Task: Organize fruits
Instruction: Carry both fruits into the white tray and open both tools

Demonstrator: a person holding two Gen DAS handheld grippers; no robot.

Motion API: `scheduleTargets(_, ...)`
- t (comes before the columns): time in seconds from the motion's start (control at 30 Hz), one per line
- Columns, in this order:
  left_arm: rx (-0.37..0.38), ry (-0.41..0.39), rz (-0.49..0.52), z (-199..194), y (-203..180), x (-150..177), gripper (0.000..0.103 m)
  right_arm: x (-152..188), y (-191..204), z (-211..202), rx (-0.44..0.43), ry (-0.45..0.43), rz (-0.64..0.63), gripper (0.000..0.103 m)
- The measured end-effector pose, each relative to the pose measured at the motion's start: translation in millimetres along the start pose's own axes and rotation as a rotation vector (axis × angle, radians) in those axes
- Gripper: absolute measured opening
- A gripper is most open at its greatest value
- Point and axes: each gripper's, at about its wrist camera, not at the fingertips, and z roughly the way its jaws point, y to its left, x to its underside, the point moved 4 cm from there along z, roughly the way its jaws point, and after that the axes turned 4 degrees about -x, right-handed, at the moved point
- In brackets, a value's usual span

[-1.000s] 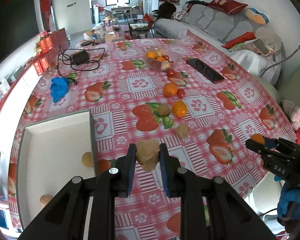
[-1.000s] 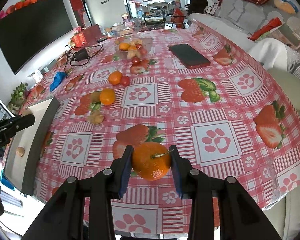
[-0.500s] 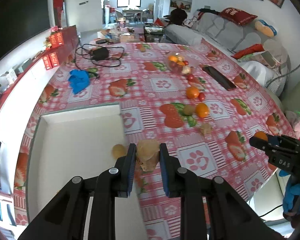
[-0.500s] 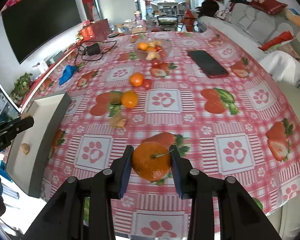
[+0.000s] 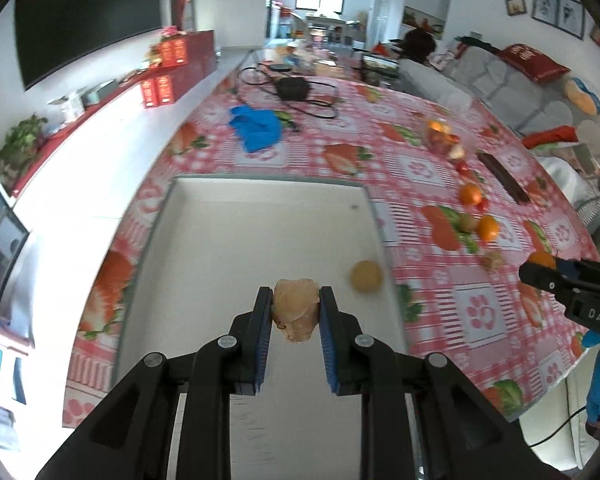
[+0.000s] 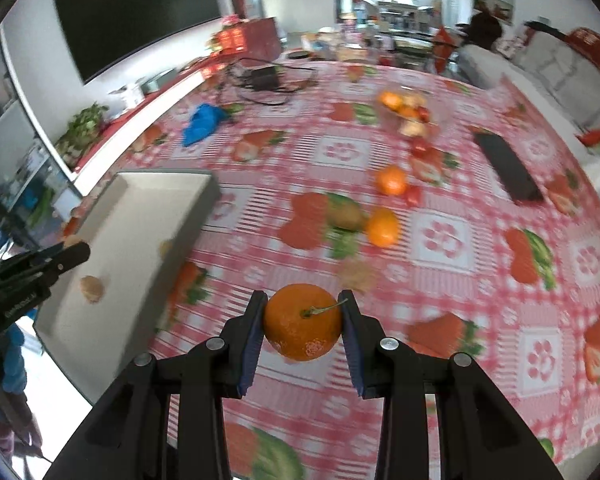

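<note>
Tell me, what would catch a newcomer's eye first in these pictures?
Probably the bright orange with its stem, pinched in the right gripper above the strawberry-print tablecloth. Next, the left gripper clamps a pale, lumpy fruit over a white tray that already holds a round tan fruit. More oranges lie loose mid-table.

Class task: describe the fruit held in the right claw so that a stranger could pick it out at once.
Find the pink strawberry-print tablecloth, then the right claw in front of it. The orange pinched there has a thin stem; the other oranges lie loose on the cloth.
</note>
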Motion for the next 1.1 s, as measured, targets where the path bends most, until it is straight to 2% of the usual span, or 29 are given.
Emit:
scheduleTargets(0.4, -0.058, 0.032, -0.033, 20.4, 32.8, 10.4, 0.025, -43.4, 108.9, 60.2, -0.134, 0.071, -0.185, 0.038)
scheduleTargets(0.57, -0.058, 0.059, -0.048, 31.8, 37.5, 15.8, 0.025, -48.4, 133.6, 86.6, -0.161, 0.114, -0.210, 0.038)
scheduleTargets(0.87, -0.061, 0.059, -0.023, 38.9, 36.6, 22.3, 0.026, -45.0, 150.7, 114.7, -0.172, 0.174, -0.223, 0.038)
scheduleTargets(0.9, -0.059, 0.060, -0.025, 39.3, 36.8, 22.9, 0.029, -44.6, 151.5, 116.8, -0.172, 0.180, -0.223, 0.038)
scheduleTargets(0.97, -0.058, 0.059, -0.025, 39.0, 37.0, 23.5, 0.044, -43.3, 153.0, 118.9, -0.173, 0.192, -0.224, 0.038)
scheduleTargets(1.0, -0.063, 0.054, -0.025, 38.4, 37.3, 23.4, 0.059, -42.5, 153.7, 119.1, -0.172, 0.196, -0.225, 0.038)
scheduleTargets(1.03, -0.066, 0.044, -0.027, 36.9, 37.4, 23.7, 0.071, -42.1, 153.9, 119.1, -0.172, 0.198, -0.225, 0.038)
scheduleTargets(1.1, -0.071, 0.020, -0.026, 32.7, 36.9, 23.7, 0.078, -42.1, 153.9, 118.5, -0.173, 0.195, -0.223, 0.038)
